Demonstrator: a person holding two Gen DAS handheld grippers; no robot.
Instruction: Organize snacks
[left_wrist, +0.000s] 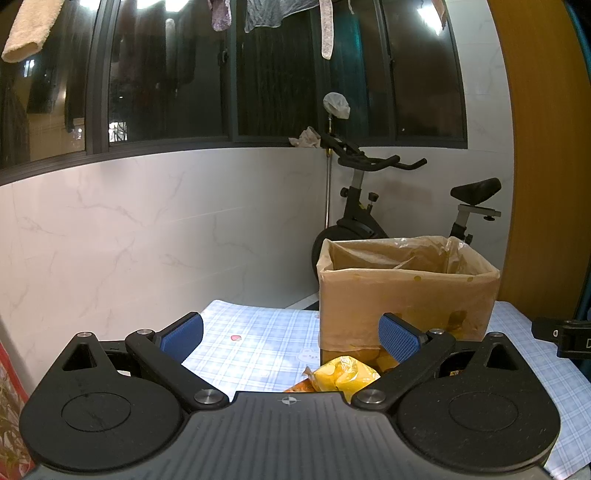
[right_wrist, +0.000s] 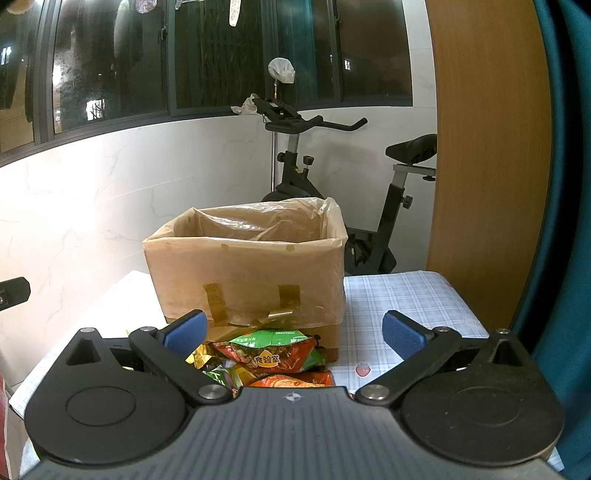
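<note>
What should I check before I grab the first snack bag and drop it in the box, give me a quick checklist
1. Right gripper open and empty: ok.
2. Left gripper open and empty: ok.
3. Cardboard box open at the top, plastic liner in place: ok.
4. Snack bags within reach: ok, the green and red bag lies in front of the box, the yellow bag below the left fingers.
5. Room inside the box: cannot tell, its floor is hidden.

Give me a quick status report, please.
Left tongs open, empty. Right tongs open, empty. Snack bags piled before the lined box, none inside visible. Nothing blocking.
</note>
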